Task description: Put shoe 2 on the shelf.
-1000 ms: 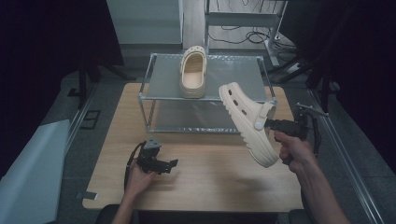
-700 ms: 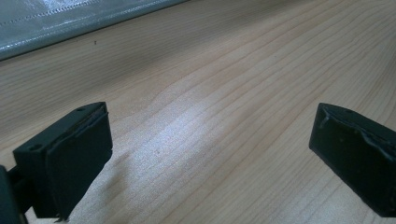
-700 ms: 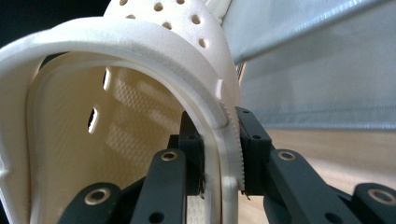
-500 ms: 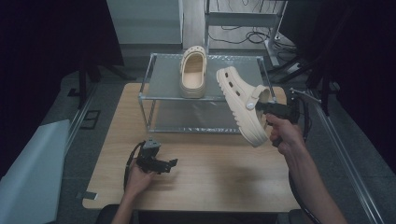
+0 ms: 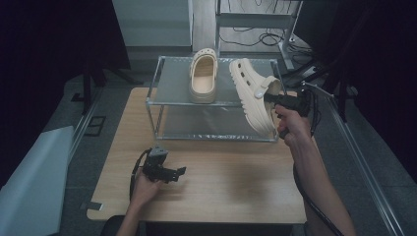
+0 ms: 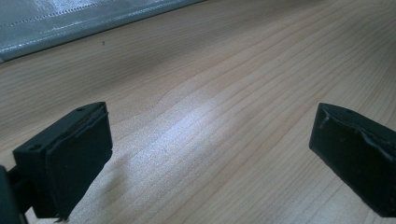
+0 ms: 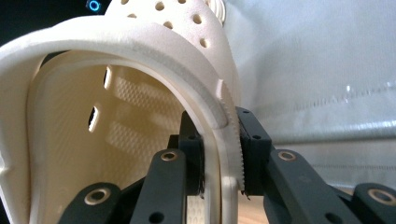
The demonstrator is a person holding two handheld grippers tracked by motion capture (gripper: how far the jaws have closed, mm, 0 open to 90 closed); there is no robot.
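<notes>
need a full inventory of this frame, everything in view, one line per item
clog on rack: 1, cream, upright on the top shelf, left part
held clog: 1, cream, tilted on its side in the air over the rack's right end, rim pinched by the right gripper
rack: 1, clear shelves on a metal frame, two tiers, far half of the table
table: 1, light wood
sheet: 1, pale grey, on the floor left of the table
cables: several, dark, on the floor behind the rack
left gripper: 1, black, jaws apart, low over the table's near left
right gripper: 1, black, jaws closed on the held clog
hands: 2, left hand, right hand
</notes>
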